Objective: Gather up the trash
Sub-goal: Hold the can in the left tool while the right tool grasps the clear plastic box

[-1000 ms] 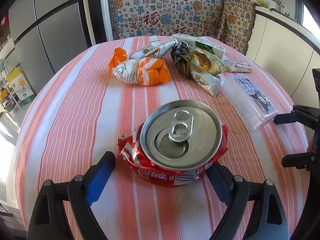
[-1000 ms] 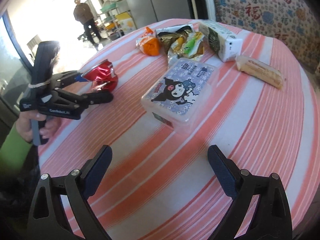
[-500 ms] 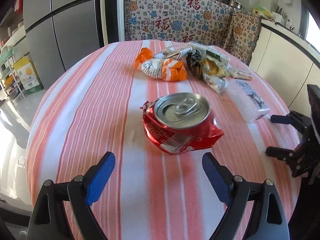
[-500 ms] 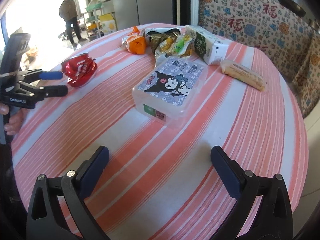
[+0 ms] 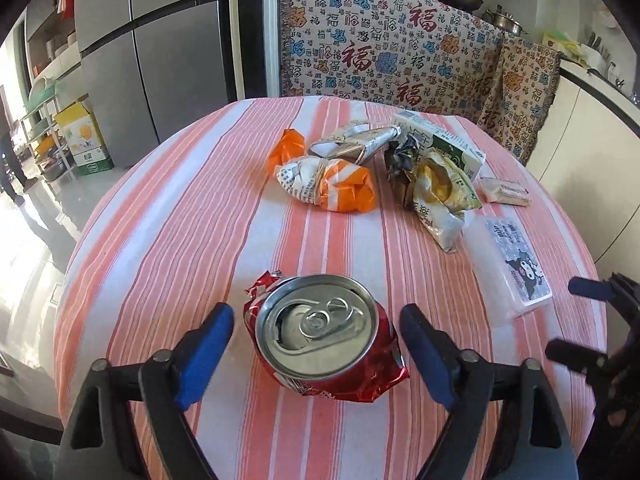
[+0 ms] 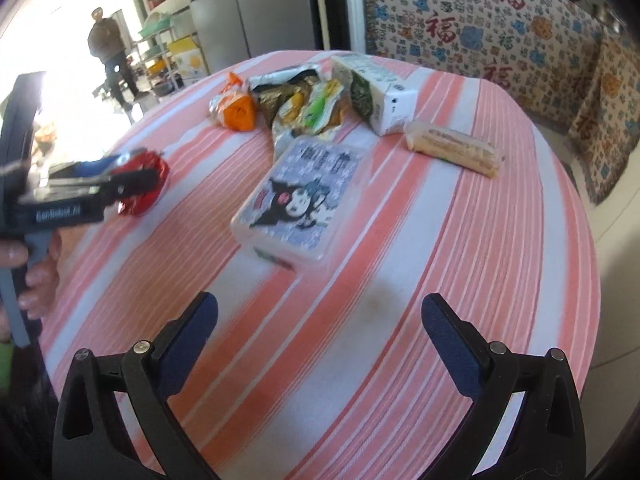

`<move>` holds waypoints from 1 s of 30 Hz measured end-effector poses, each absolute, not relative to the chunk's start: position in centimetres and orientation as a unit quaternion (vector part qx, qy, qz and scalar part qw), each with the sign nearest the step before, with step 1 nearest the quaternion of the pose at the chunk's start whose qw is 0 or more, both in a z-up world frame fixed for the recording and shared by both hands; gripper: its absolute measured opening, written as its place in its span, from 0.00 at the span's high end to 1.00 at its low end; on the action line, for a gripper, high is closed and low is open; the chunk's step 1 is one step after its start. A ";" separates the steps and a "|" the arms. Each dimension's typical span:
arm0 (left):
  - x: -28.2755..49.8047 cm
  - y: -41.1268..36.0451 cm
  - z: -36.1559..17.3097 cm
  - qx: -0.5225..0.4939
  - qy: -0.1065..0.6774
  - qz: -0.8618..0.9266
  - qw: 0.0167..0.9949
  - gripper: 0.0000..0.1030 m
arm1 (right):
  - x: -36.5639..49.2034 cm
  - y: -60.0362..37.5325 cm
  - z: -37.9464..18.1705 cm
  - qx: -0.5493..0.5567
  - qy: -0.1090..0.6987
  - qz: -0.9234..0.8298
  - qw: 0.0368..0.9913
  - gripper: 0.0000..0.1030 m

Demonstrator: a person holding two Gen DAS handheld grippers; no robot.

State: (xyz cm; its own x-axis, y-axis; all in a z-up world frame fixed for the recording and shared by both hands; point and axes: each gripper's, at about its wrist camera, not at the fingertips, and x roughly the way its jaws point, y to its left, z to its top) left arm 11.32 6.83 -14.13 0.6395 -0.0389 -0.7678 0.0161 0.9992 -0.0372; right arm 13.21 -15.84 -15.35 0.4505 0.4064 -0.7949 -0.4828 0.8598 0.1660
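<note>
The left hand-held gripper (image 5: 316, 344) is spread wide, and the crushed red cola can (image 5: 324, 336) lies between its two blue pads (image 5: 206, 344), with a small gap on each side, so nothing pinches it. The can rests on the round surface (image 5: 192, 220) with the pink and white striped cloth, its silver top with the pull tab turned up toward the camera. The right hand-held gripper (image 6: 320, 344) is also spread and holds nothing; it hangs over a bare part of the cloth, near the clear plastic box (image 6: 300, 200) with a cartoon figure on the lid. Farther on the surface lies a group of trash: an orange and white wrapper (image 5: 328, 184), a silver foil wrapper (image 5: 356, 144), a yellow-green snack bag (image 5: 440, 196) and a green and white drink carton (image 5: 444, 144), all close together or touching. A small wrapped bar (image 6: 452, 148) lies just beside the carton. Behind the surface hangs a patterned cloth (image 5: 380, 52), and a grey fridge (image 5: 160, 48) stands to the left.
</note>
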 end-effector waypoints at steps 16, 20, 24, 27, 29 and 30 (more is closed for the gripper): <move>7.6 4.8 -12.7 -0.005 0.406 -0.109 0.907 0.26 | 17.3 -13.3 -13.9 -0.002 0.528 0.172 0.832 0.36; 7.8 2.7 -12.6 -0.002 0.404 -0.129 0.905 0.26 | 15.5 -16.0 -13.0 0.001 0.517 0.185 0.836 0.36; 8.0 0.2 -12.5 0.000 0.403 -0.151 0.903 0.26 | 14.6 -18.5 -12.9 0.014 0.513 0.186 0.838 0.36; 8.2 -2.0 -12.2 0.006 0.403 -0.169 0.899 0.26 | 14.1 -20.1 -12.7 0.030 0.508 0.181 0.841 0.36; 8.3 -3.7 -12.1 0.014 0.403 -0.181 0.897 0.26 | 13.9 -21.5 -12.4 0.038 0.504 0.178 0.844 0.36; 8.4 -4.5 -12.0 0.018 0.403 -0.187 0.896 0.26 | 13.8 -22.3 -12.3 0.043 0.502 0.176 0.846 0.36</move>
